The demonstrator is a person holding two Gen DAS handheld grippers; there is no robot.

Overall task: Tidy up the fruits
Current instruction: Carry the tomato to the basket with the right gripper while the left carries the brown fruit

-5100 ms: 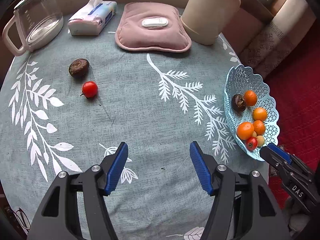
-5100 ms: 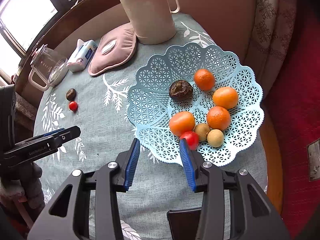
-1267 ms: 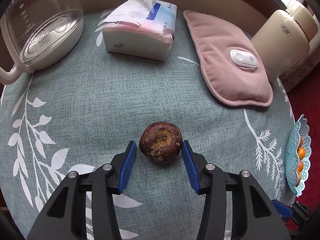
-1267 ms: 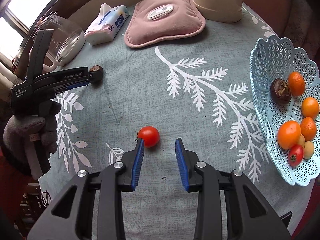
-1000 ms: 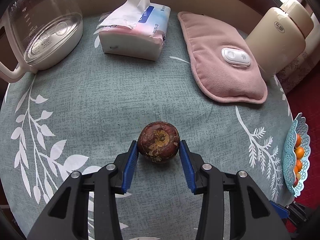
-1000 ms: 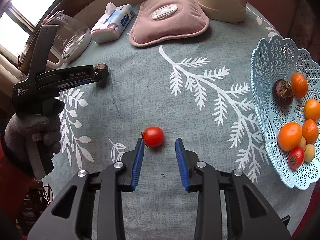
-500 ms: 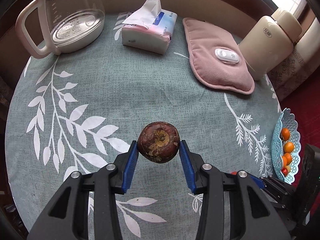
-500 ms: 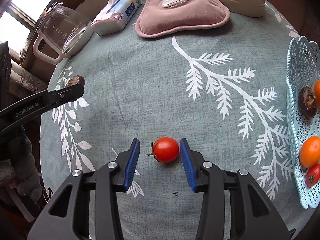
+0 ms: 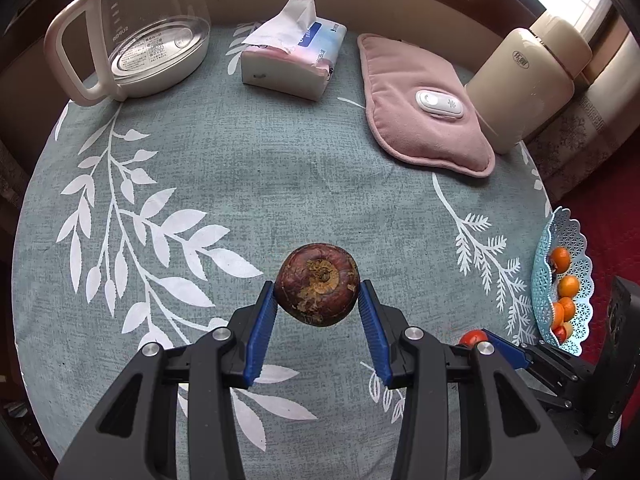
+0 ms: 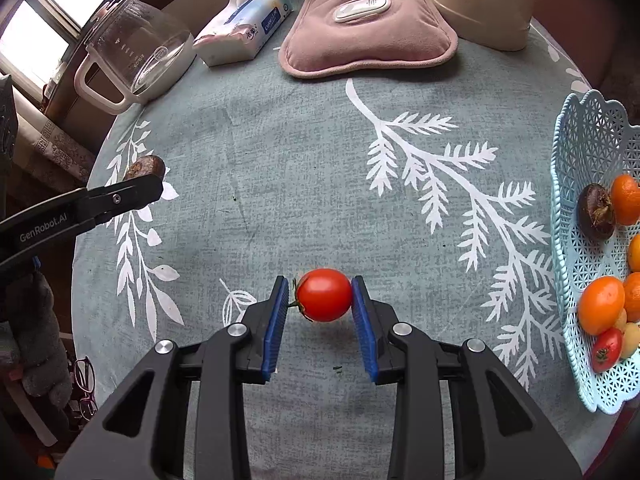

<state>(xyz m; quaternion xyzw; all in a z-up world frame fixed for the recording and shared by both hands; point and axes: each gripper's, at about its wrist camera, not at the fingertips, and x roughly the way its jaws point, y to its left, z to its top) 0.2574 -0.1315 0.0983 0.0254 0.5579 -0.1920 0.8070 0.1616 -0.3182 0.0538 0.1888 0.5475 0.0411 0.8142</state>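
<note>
Left wrist view, my left gripper [image 9: 318, 300]: closed onto the brown fruit [image 9: 317, 295], both blue pads pressing its sides, the fruit raised clear of the cloth.
Ahead of these jaws: the grey-green tablecloth [image 9: 248, 184] with white leaf prints; beyond it a glass kettle [image 9: 136, 36], a tissue pack [image 9: 294, 62], a pink pad [image 9: 420, 108] and a cream jug [image 9: 528, 80].
Right of these jaws: the blue basket [image 9: 576, 280] at the table edge.

Right wrist view, my right gripper [image 10: 320, 300]: narrowed around the red tomato [image 10: 324, 294]; the right pad touches it, whether the left pad does I cannot tell.
Tomato's height: cannot tell if it rests on the cloth.
Right of these jaws: the basket with orange fruits [image 10: 600, 304].
Far left: my other gripper with the brown fruit.
</note>
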